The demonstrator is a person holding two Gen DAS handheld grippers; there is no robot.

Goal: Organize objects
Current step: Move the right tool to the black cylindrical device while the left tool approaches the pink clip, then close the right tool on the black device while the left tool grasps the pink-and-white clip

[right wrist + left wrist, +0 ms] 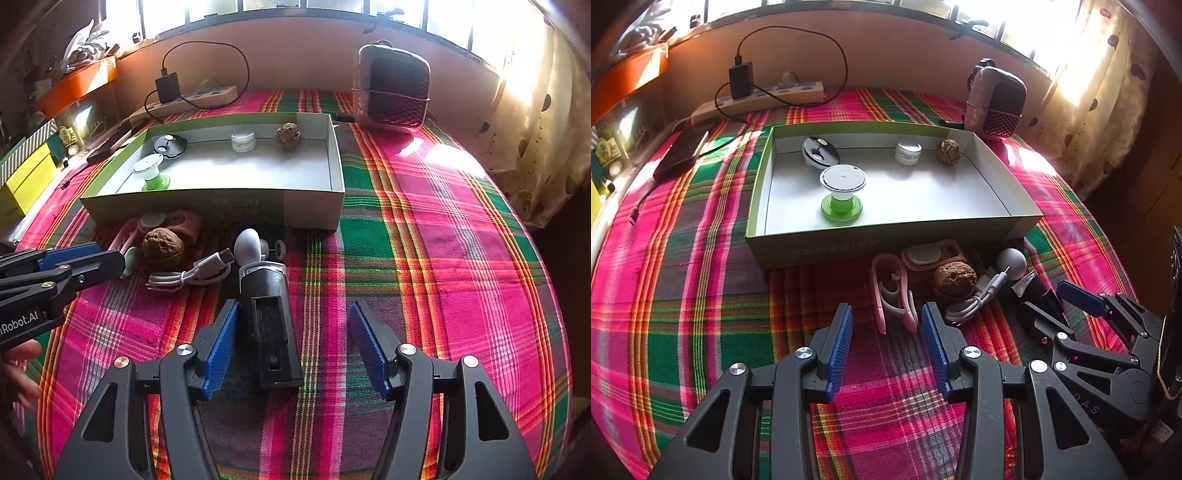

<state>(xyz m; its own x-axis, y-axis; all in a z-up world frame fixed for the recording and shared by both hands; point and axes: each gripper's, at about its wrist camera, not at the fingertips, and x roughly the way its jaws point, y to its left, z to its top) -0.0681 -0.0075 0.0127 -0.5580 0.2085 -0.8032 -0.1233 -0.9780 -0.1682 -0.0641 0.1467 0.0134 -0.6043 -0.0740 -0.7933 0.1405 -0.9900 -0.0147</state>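
Both grippers hang wide-jawed, empty: right gripper (291,347) should straddle the black device (271,325) squarely; left gripper (886,350) probably takes the pink clip (892,295).

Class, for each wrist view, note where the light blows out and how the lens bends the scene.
Left wrist view: the window and curtain at upper right blow out white; the box bows. Right wrist view: the window glares along the top, a sun patch whitens the plaid cloth, and stripes curve outward.
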